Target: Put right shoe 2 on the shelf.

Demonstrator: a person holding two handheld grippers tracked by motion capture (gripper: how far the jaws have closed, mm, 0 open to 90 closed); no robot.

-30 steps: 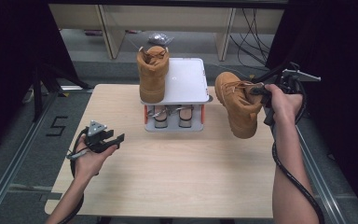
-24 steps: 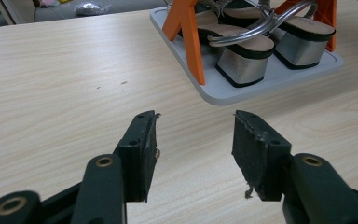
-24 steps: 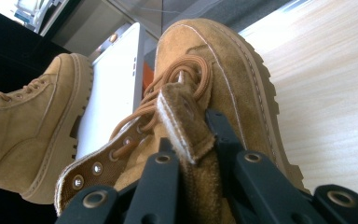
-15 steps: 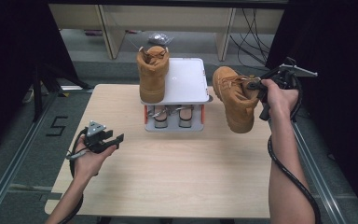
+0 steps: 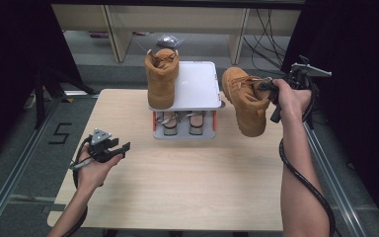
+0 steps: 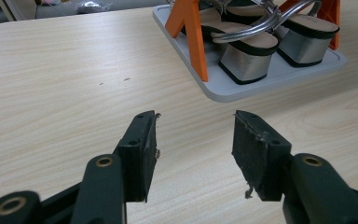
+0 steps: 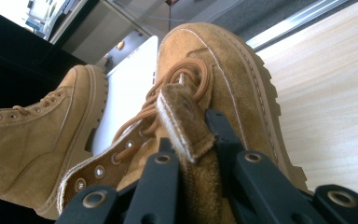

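Observation:
A tan suede boot (image 5: pixel 162 79) stands on the white top shelf of a small shoe rack (image 5: pixel 200 86) at the table's far middle. A second tan boot (image 5: pixel 246 101) hangs in the air just right of the rack, toe down. My right gripper (image 5: pixel 269 88) is shut on its tongue (image 7: pixel 186 123), with a black jaw on each side. The first boot (image 7: pixel 32 140) appears at the left of the right gripper view. My left gripper (image 5: pixel 121 148) rests low at the table's left, jaws apart and nothing between its pads (image 6: pixel 142 151).
Silver-heeled sandals (image 6: pixel 249 51) sit on the rack's lower grey tray (image 6: pixel 242 91) between orange legs (image 6: pixel 193 37). Bare wooden tabletop (image 5: pixel 192 182) spreads across the near half. Shelving and cables stand beyond the table's far edge.
The right hand has carried the hanging boot slightly left, closer to the rack. The left hand has stayed where it was.

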